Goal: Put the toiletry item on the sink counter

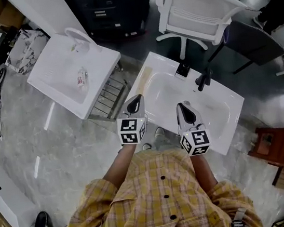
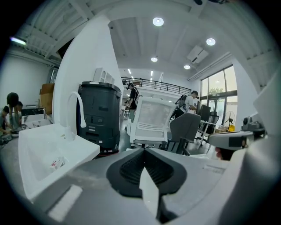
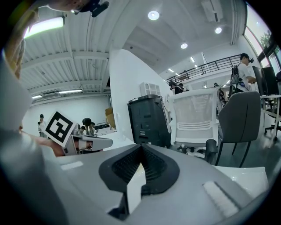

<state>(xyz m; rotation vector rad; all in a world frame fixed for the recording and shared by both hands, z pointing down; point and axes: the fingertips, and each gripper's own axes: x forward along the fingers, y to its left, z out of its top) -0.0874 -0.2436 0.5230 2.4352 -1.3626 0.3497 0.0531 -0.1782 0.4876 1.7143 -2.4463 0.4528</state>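
A small white tube (image 1: 80, 78) with red print is seen lying flat in the basin of a sink (image 1: 46, 66), well off to the left of the left gripper (image 1: 135, 102) and somewhat ahead of it, touched by neither gripper. The left gripper is pressed together with nothing between its jaws, and the right gripper (image 1: 184, 110) is likewise closed and empty. Both are held over the near edge of a second sink's worktop (image 1: 224, 105). The tube is judged to be light, soft-walled and rather smooth, so it could be squashed or slipped by a hard pinch. A moderate hold across its middle, taken from above, is suggested, for which the gripper must first be spread.
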